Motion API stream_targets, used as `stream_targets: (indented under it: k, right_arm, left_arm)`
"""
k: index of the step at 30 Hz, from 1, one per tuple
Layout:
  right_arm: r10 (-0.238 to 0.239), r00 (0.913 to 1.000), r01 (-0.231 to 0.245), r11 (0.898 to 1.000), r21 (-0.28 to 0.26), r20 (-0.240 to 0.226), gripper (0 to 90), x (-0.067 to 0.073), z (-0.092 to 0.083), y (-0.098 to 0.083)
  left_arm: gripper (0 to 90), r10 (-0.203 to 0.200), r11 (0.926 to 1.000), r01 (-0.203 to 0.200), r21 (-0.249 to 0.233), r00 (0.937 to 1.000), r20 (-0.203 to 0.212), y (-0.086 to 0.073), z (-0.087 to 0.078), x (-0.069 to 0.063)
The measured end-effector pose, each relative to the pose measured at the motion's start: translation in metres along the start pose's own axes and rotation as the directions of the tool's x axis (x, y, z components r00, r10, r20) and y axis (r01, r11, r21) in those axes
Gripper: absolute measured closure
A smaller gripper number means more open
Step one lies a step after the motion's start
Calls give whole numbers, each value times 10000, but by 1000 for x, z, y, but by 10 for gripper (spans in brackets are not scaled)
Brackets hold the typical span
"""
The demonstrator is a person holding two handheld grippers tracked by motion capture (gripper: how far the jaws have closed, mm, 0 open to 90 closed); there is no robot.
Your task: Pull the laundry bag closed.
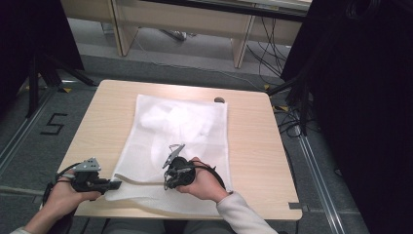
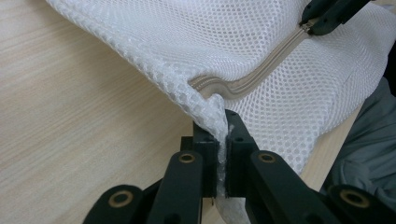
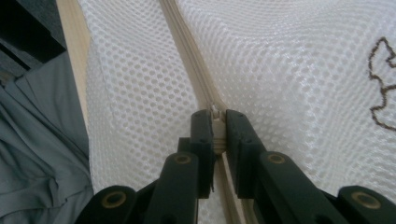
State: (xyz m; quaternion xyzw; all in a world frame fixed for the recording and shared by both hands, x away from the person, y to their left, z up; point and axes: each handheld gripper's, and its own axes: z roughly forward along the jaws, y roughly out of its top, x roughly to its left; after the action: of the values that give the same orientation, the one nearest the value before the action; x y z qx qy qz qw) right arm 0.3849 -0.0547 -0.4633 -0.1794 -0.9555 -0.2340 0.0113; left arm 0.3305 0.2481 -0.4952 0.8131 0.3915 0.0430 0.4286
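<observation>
A white mesh bag point(image 1: 180, 131) lies flat on the wooden table point(image 1: 253, 141), its beige zipper point(image 1: 139, 182) running along the near edge. My left gripper point(image 1: 117, 184) sits at the bag's near left corner. In the left gripper view its jaws point(image 2: 222, 135) are shut on the bunched mesh corner point(image 2: 210, 112) at the end of the zipper point(image 2: 261, 70). My right gripper point(image 1: 166, 184) lies over the bag's near edge, pointing left. In the right gripper view it point(image 3: 215, 121) is shut on the zipper pull point(image 3: 214, 113), with the zipper point(image 3: 187, 51) stretching ahead.
A small dark object point(image 1: 219, 100) rests by the table's far edge. The bag's near edge lies close to the table's front edge, beyond which is the person's grey clothing point(image 3: 42, 140). A brown stitched mark point(image 3: 380, 88) shows on the mesh. Dark stands and cables flank the table.
</observation>
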Motion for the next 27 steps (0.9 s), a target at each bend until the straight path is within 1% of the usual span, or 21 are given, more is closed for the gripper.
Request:
stream_targets:
  k: [1, 2, 3, 4, 6, 7, 9, 11, 14, 15, 16, 17, 19, 20, 21, 22, 23, 24, 26, 27]
  right_arm:
    - [62, 10000, -62, 10000, 35, 3, 825, 0, -1, 0]
    - [-86, 9998, 85, 10000, 48, 186, 825, -1, -1, -1]
    - [-30, 9999, 30, 10000, 53, 157, 825, -2, -2, -1]
    - [-94, 9999, 94, 9999, 50, 125, 825, -2, -2, -1]
    - [5, 10000, -5, 10000, -21, -7, 825, -1, -2, -2]
    - [1, 10000, -1, 10000, -9, 24, 825, -1, -2, -2]
    - [151, 9999, -150, 9999, -28, 54, 825, 0, -3, -2]
    - [166, 9998, -166, 9999, 2, 87, 825, 0, -3, -3]
    - [131, 9999, -131, 9999, 9, 15, 825, 0, -4, -4]
    - [66, 10000, -67, 10000, 46, 50, 825, -1, -4, -4]
    - [109, 9999, -109, 9999, 39, 70, 825, -1, -5, -4]
    - [61, 10000, -61, 10000, 7, 2, 825, -1, -5, -4]
    - [133, 9998, -134, 9999, 54, 111, 825, -1, -6, -5]
    - [140, 9999, -140, 9999, 27, 94, 825, -2, -6, -6]
    - [140, 9998, -141, 9999, 65, 122, 825, -3, -6, -7]
    - [60, 9999, -60, 10000, 53, 97, 825, -4, -7, -8]
    - [205, 9997, -205, 9998, 31, 116, 825, -4, -7, -8]
    - [192, 9997, -192, 9998, 20, 140, 825, -5, -8, -9]
    - [323, 9994, -324, 9994, 85, 127, 825, -5, -9, -11]
    - [229, 9997, -229, 9997, 56, 90, 826, -5, -9, -11]
  left_arm:
    - [853, 9, 10000, -9, 2, 10000, -11, 0, 0, 0]
    - [854, 1, 10000, -1, 13, 10000, 3, 0, 0, 0]
    - [854, 3, 10000, -3, 12, 10000, 1, 0, 0, 0]
    - [854, 2, 10000, -2, -5, 10000, -2, 0, 0, 0]
    - [854, -1, 10000, 1, -3, 10000, 3, 0, 0, 0]
    - [854, -7, 10000, 7, -21, 10000, -3, 0, 0, 0]
    - [854, -27, 10000, 27, -10, 10000, -1, 0, 0, 0]
    - [854, -38, 10000, 38, 1, 10000, 2, 0, 0, 0]
    - [854, 0, 10000, 0, 21, 10000, -10, 0, 0, 0]
    - [854, -39, 10000, 39, -5, 10000, 7, 0, 0, 0]
    - [853, -51, 10000, 51, -15, 10000, 20, 0, 0, 0]
    - [853, -27, 10000, 27, 14, 10000, -1, 0, 0, 0]
    - [854, -81, 10000, 81, -2, 10000, 54, 0, 0, 0]
    - [853, -47, 9999, 46, 137, 10000, 68, 0, -1, 1]
    - [854, -46, 9999, 45, 123, 10000, 82, 0, -1, 1]
    - [854, -38, 9999, 37, 119, 10000, 75, 0, -1, 1]
    - [853, -47, 9999, 46, 98, 10000, 87, 0, -1, 1]
    - [854, -70, 9999, 69, 121, 10000, 60, 0, -1, 1]
    - [854, -95, 9999, 94, 105, 9999, 88, 0, 0, 1]
    - [853, -81, 9999, 81, 120, 9999, 80, 0, -1, 1]
